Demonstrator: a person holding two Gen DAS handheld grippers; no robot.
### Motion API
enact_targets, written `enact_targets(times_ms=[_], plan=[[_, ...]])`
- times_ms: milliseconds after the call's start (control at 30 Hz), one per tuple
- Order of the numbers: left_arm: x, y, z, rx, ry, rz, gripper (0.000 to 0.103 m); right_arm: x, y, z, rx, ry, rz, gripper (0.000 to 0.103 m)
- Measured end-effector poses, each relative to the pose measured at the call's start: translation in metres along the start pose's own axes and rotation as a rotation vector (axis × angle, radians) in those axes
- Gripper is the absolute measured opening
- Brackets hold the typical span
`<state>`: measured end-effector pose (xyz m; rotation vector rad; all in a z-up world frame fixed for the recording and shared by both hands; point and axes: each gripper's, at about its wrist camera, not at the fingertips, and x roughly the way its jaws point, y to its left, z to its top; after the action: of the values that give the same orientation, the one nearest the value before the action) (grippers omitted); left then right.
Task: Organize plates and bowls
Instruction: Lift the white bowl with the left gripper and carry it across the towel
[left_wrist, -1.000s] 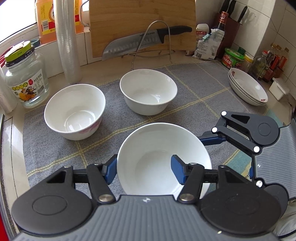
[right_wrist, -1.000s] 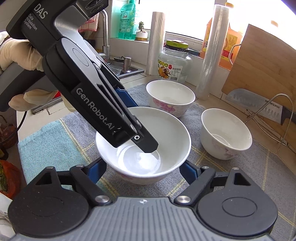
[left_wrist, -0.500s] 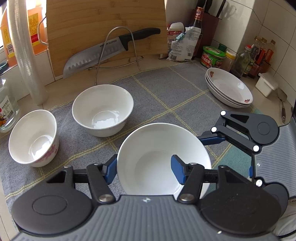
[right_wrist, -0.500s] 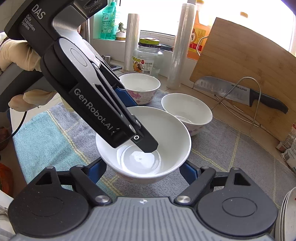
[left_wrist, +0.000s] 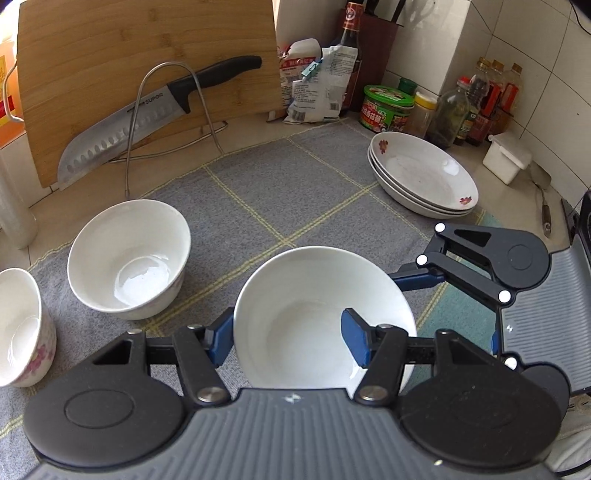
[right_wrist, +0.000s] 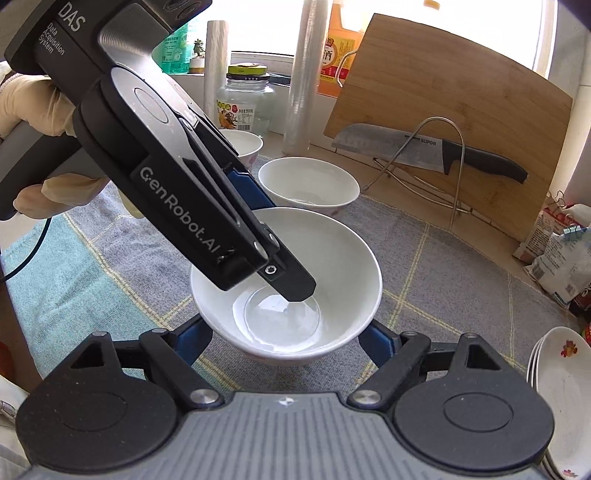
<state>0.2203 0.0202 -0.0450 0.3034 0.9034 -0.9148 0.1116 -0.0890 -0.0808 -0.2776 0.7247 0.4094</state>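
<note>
A plain white bowl (left_wrist: 317, 280) hangs over the grey checked cloth (left_wrist: 295, 184), held by both grippers. My left gripper (left_wrist: 288, 339) is shut on its wall, one pad outside and one inside. In the right wrist view the bowl (right_wrist: 343, 280) sits between the blue pads of my right gripper (right_wrist: 286, 343), which is shut across its sides. Two more white bowls stand on the cloth to the left: a plain one (left_wrist: 129, 258) and a floral one (left_wrist: 18, 328). A stack of floral plates (left_wrist: 424, 177) rests at the right.
A cutting board (left_wrist: 147, 74) leans at the back with a large knife (left_wrist: 147, 114) on a wire rack (left_wrist: 166, 110). Bags, jars and bottles (left_wrist: 388, 107) crowd the back right corner. A small white box (left_wrist: 506, 158) sits past the plates. A gloved hand (right_wrist: 29, 107) holds the left gripper.
Both grippers have carried the white bowl to the right across the cloth, away from the two standing bowls and nearer the plate stack. Neither grip has changed.
</note>
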Motion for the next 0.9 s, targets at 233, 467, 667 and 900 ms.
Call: enact_targets(times_ms=[233,467,667,900], plan=[[0.017,-0.002,0.005,0.001,0.014,-0.017,0.059,0.006,-0.010,-0.008,0.024,0.025,-0.010,0.089],[0.029,-0.003,0.007,-0.008,0.024,-0.032,0.059,0.011,-0.016,-0.013,0.038,0.048,-0.012,0.089],[0.036,-0.002,0.007,-0.021,0.032,-0.039,0.059,0.013,-0.019,-0.015,0.051,0.058,-0.005,0.089],[0.036,-0.004,0.003,-0.019,0.001,-0.013,0.085,0.008,-0.019,-0.016,0.053,0.014,0.013,0.103]])
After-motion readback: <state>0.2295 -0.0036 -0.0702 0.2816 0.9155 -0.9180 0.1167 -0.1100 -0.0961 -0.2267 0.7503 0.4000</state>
